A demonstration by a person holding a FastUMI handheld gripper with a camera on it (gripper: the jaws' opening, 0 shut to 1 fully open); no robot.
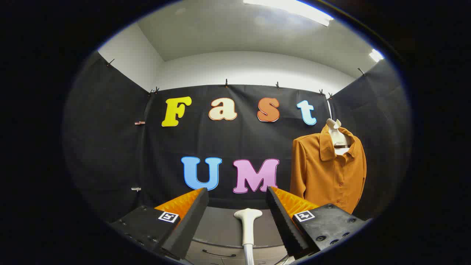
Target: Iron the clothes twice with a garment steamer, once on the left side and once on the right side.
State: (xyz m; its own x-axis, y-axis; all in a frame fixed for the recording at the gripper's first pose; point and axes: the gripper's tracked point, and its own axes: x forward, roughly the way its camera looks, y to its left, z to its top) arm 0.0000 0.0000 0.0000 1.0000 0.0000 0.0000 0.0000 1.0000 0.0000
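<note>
A booth hung with black cloth on its walls, clipped along the top edge, stands under a white ceiling with a bright strip light (290,8) overhead. Low down, a grey counter (220,228) runs in front of the back wall.

In the gripper view, the gripper (237,197) is spread wide, its two fingers well apart and pressing on nothing. Between the fingers, low and just ahead of them, the white garment steamer (248,224) stands upright on the counter, its flared head at the top and its handle running down below; neither finger touches it.

Beyond the right finger, an orange-brown shirt (327,173) hangs on a pale hanger (336,134) against the cloth near the corner of the back wall and the right wall. Its collar lies open, a row of buttons runs down the front, and its lower hem is hidden behind the right finger.
</note>
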